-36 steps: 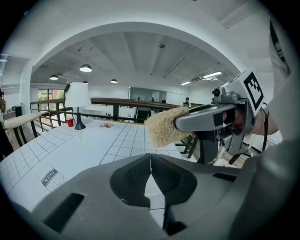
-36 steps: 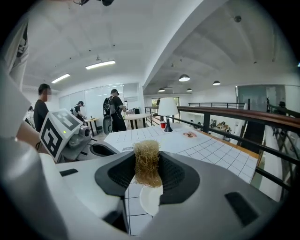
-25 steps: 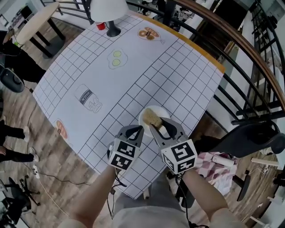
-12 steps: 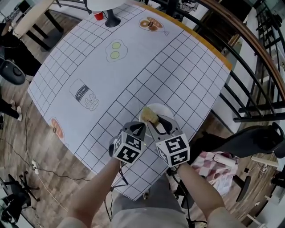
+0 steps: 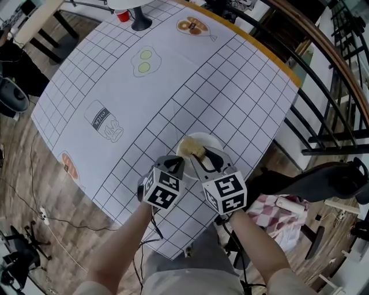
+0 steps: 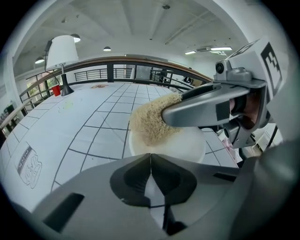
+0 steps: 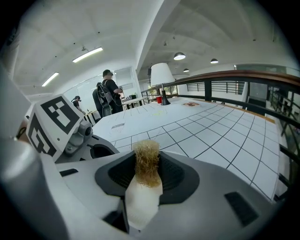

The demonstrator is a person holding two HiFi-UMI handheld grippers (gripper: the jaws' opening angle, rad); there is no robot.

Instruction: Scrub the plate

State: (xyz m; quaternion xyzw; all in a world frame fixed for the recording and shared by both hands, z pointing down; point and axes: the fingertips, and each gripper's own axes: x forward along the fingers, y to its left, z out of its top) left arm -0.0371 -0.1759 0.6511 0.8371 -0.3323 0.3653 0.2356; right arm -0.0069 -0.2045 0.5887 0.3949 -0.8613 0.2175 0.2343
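Observation:
A white plate point(image 5: 212, 142) lies near the table's front edge. A tan fibrous scrubbing pad point(image 5: 190, 148) rests on its left part. My right gripper point(image 5: 197, 157) is shut on the pad point(image 7: 146, 161), whose white underside shows between the jaws. From the left gripper view, the pad point(image 6: 149, 123) sits on the plate point(image 6: 190, 146) under the right gripper's finger point(image 6: 201, 108). My left gripper point(image 5: 177, 164) is shut, with its tips point(image 6: 150, 157) at the plate's near left rim. Whether they touch the rim is hidden.
The table point(image 5: 173, 86) has a grid cover with printed food drawings. A lamp base point(image 5: 140, 24) and a red cup point(image 5: 122, 15) stand at the far end. A railing point(image 5: 323, 75), a black chair point(image 5: 323, 178) and a checked cloth point(image 5: 277, 210) are on the right. People point(image 7: 110, 96) stand far off.
The pad has slid a little toward the plate's left side in the right gripper. The left gripper has stayed at the rim. The head view has shifted slightly.

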